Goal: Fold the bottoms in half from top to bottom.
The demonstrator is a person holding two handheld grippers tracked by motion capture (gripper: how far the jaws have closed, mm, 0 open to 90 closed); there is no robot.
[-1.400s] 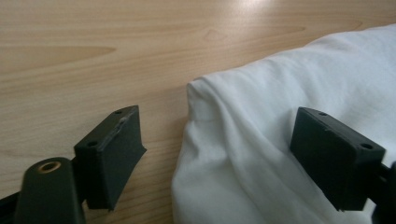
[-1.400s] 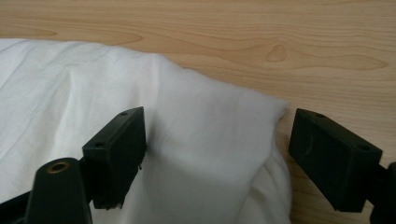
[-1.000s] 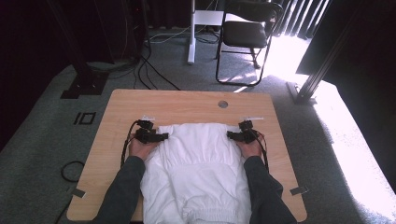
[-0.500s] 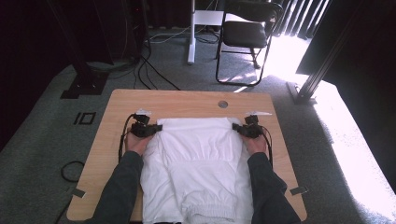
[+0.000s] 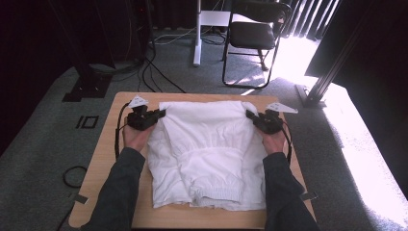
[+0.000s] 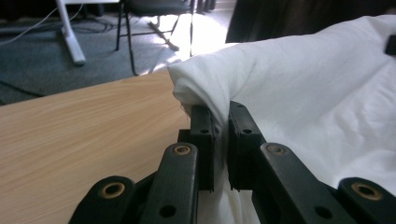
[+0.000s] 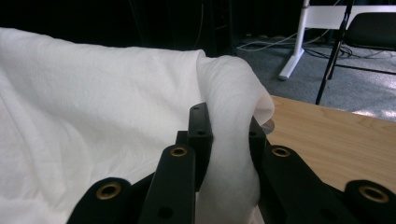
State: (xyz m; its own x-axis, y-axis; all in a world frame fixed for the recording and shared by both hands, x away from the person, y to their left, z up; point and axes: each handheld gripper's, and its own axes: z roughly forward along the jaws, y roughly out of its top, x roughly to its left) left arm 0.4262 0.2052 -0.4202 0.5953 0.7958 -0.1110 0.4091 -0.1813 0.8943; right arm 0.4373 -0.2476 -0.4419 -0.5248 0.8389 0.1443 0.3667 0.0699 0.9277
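The left tool (image 5: pixel 161 114) is clamped on the near-left corner of the white garment (image 5: pixel 207 144) — its jaws have just been closing, with a fold of cloth pinched between them. The garment lies spread down the middle of the worktop (image 5: pixel 103 159), its far edge held up between the two hands. The right tool (image 5: pixel 250 115) grips the opposite corner, cloth bunched between jaws that have likewise just been closing.

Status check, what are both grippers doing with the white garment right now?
Left gripper and right gripper both shut on white garment, far corners lifted. Near half on table. Nothing in the way.
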